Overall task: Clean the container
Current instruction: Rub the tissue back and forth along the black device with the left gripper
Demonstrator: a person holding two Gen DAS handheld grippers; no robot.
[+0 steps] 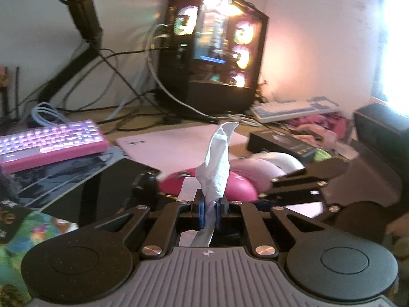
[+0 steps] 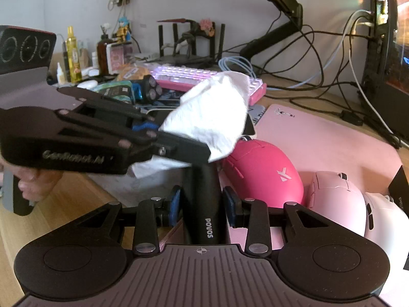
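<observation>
**Both claws gripping: tissue on the left, black container on the right**

From my right wrist view, my right claw (image 2: 202,204) points forward and somewhat down toward the counter (image 2: 317,94), its blue pads clamped on either side of a black container (image 2: 204,199). My left claw (image 2: 202,151) reaches in from the left edge of that view, angled across and slightly down, with a hand (image 2: 33,181) visible under its body. Its jaws are pinched tight on a white tissue (image 2: 214,112), which bunches out past the tips and sits against the far end of the container.

In my left wrist view, the same left claw (image 1: 209,209) has the tissue (image 1: 214,168) squeezed between its blue pads, a twisted strip standing up from them.

The container is a smooth, matte black, slim body with white "POVOS" lettering near my end. Its long axis runs straight away from my right camera, along the line of the claw. The far end is hidden by the tissue, so I cannot tell its shape there.

Taking the bright pink mouse (image 2: 263,171) as landmark: the container lies just to its left, and the tissue sits above and left of it.
</observation>
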